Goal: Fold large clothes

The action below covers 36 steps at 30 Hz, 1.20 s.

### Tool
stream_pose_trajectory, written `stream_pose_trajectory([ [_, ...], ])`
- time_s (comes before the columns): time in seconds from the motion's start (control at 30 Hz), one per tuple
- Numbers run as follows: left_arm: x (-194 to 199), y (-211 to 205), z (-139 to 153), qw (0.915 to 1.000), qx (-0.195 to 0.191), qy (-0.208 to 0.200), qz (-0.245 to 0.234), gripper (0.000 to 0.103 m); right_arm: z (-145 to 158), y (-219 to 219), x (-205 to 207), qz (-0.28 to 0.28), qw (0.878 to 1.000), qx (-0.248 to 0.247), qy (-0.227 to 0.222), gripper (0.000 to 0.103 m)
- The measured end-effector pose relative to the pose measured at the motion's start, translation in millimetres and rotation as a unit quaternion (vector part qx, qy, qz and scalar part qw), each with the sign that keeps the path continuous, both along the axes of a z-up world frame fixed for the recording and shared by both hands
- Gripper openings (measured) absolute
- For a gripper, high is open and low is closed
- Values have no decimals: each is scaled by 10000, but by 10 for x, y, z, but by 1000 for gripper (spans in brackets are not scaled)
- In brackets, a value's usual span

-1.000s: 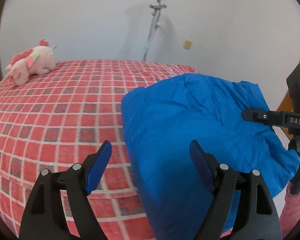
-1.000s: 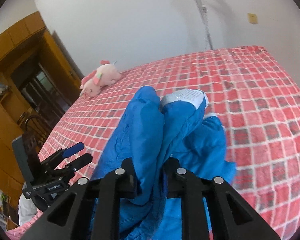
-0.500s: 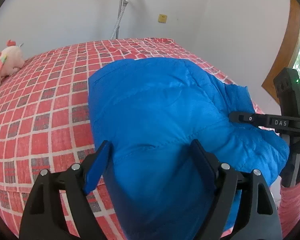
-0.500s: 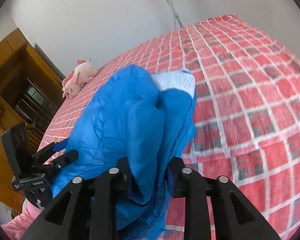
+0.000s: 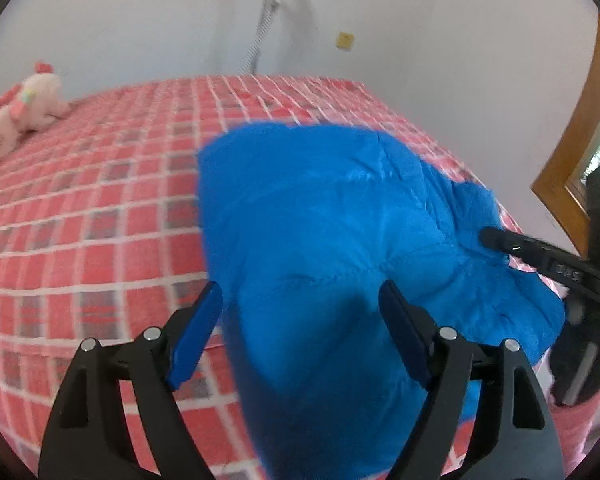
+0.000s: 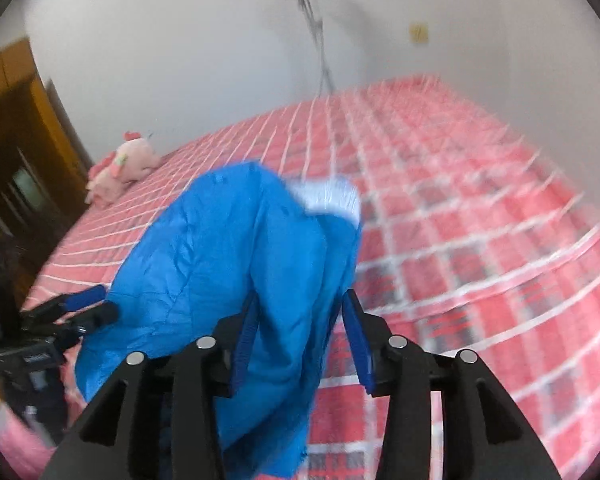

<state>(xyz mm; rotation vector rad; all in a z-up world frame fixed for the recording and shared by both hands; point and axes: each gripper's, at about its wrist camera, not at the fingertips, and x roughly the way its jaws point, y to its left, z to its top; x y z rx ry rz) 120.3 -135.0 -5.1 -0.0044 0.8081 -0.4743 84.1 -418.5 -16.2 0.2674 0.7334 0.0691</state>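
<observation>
At the centre and lower right of the left wrist view, a blue jacket (image 5: 320,232) lies folded on a bed (image 5: 100,208) covered in red check fabric, its lower part hanging over the bed's near edge. In the right wrist view the jacket (image 6: 220,264) fills the centre and lower left of the frame, with a white lining patch (image 6: 328,198) showing at its upper edge. The right gripper (image 6: 300,336) has jacket fabric between its blue pads (image 6: 356,336); its jaws are opening, a gap shows at the right pad, and the pads do not clamp the cloth. In the left wrist view the right gripper (image 5: 540,256) shows at the right edge of the frame, its tip against the jacket. The left gripper (image 5: 300,328) stands wide open at the bottom of its frame, its pads (image 5: 196,336) to either side of the fabric and holding nothing. A pink plush toy (image 5: 16,112) lies on the bed at the upper left. A white wall (image 5: 140,20) rises behind the bed, with a metal stand (image 5: 266,12) and a yellow plate (image 5: 345,41) against it. Wooden trim (image 5: 580,140) runs along the right edge.
</observation>
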Motion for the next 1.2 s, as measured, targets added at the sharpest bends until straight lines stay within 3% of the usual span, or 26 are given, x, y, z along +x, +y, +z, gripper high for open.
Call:
stream_pose_trajectory([
  [0.13,-156,117,88,9978,278,-322,512,79,355,361,-232,66,9979,-365,-523,41],
  [0.23,-230,104,58,9968,368,-375,597,79,415,691,-317,347,9956,-522,-698,34],
  [0.33,-319,73,20,9963,374,-486,595,79,222,873,-354,398,9956,-594,-604,31],
  [0.53,-423,-2,-69,9962,419,-631,441,79,-200,613,-575,76,9985,-362,-407,21],
  [0.87,-291,-2,-397,9999,86,-55,5,80,-652,403,-701,-101,9992,235,-318,18],
  [1.03,-242,11,-382,9999,41,93,-19,80,-534,420,-701,-100,9995,104,-268,19],
  [1.1,-224,46,-280,9997,16,200,-122,79,-376,415,-729,-67,9994,48,-347,20],
  [1.2,-201,94,-66,9999,7,13,-125,78,-67,411,-723,-42,9980,-58,-628,28],
])
